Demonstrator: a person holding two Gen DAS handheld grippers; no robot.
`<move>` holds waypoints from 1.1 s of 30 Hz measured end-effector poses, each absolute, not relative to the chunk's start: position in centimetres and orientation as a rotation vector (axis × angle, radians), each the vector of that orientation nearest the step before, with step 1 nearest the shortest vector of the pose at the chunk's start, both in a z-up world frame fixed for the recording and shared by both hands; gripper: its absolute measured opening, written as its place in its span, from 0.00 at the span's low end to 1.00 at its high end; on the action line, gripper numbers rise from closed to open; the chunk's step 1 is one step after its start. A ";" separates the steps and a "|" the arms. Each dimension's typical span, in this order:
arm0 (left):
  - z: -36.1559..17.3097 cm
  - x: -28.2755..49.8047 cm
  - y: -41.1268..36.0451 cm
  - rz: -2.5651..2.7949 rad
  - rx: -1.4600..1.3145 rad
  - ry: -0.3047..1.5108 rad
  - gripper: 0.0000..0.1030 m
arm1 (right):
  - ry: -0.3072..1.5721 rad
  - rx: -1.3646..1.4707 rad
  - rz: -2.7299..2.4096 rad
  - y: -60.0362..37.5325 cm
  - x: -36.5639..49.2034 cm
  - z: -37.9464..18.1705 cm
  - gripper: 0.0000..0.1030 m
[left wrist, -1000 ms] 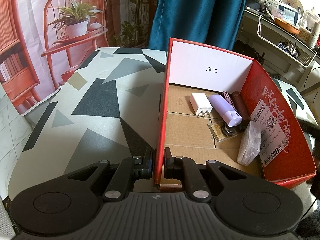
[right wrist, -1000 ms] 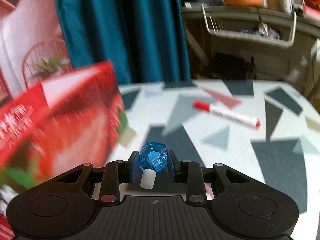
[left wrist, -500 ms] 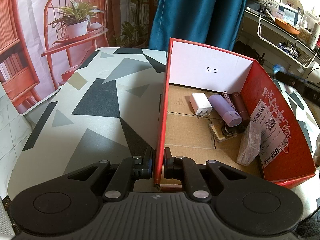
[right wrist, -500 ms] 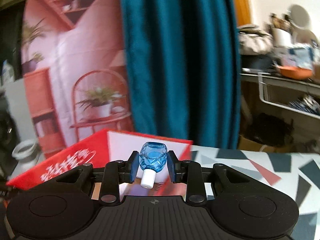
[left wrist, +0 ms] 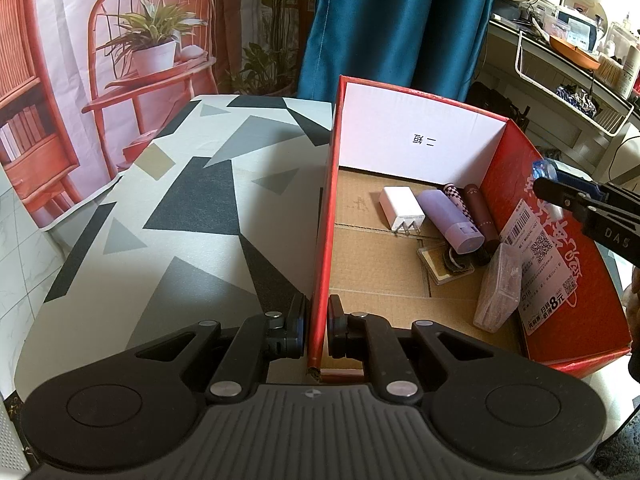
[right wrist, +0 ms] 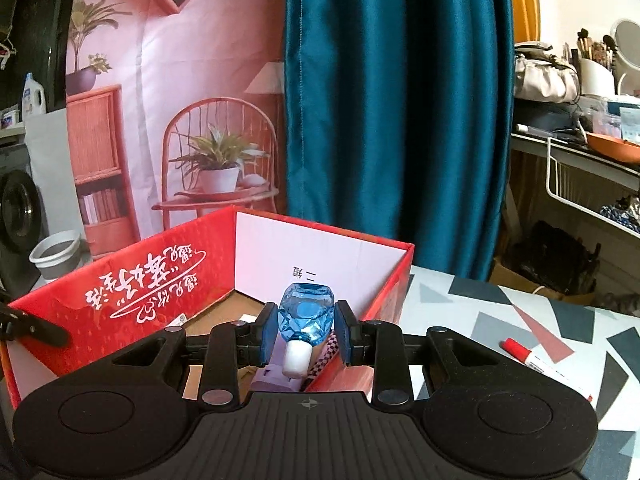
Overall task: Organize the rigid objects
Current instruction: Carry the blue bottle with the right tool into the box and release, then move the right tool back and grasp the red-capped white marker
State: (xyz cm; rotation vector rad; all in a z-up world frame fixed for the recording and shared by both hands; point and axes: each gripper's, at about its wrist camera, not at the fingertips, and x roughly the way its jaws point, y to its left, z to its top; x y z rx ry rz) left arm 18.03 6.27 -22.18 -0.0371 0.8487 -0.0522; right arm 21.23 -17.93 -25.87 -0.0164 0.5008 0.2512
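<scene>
Your right hand-held gripper point(right wrist: 306, 336) is clamped on a small blue faceted bottle point(right wrist: 306, 314) with a white cap point(right wrist: 296, 360); the cap points back toward the camera, and the blue pads press the bottle from both sides. The bottle hangs above the near right part of the red cardboard box point(right wrist: 120, 292), over the things that already lie inside. Your left hand-held gripper point(left wrist: 317, 330) is closed on the left wall of the same box point(left wrist: 326, 216), near its near corner, so it steadies the box on the tabletop point(left wrist: 180, 216).

Inside the box, against the right wall, you have a white charger point(left wrist: 402, 208), a lilac tube point(left wrist: 450, 220), a checkered stick point(left wrist: 456, 200), a dark red tube point(left wrist: 482, 216), a flat gold case point(left wrist: 446, 266) and a clear plastic case point(left wrist: 500, 288). A red-capped marker point(right wrist: 540, 364) waits on the tabletop to the right of the box, outside it.

I judge the next step to be the release into the box. The bottle has slanted facets, so the pads may hold it less surely than a flat thing; if you tilt the hand, it could slip out early. If you let go from high, it may bounce on the lilac tube or roll off the pile. If you come down too close to the right wall, the fingers could knock it and shift the box, and the left grip on thin cardboard may bend the wall.
</scene>
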 end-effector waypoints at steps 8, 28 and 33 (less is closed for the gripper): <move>-22.2 18.0 6.3 -0.052 -0.039 0.849 0.12 | 0.505 -0.014 0.267 -17.7 21.0 -25.9 0.32; -22.3 18.2 6.2 -0.050 -0.050 0.849 0.11 | 0.449 0.034 0.026 -31.7 25.4 -24.7 0.79; -22.3 18.2 6.2 -0.049 -0.056 0.849 0.11 | 0.558 -0.013 -0.076 -35.7 28.5 -29.0 0.79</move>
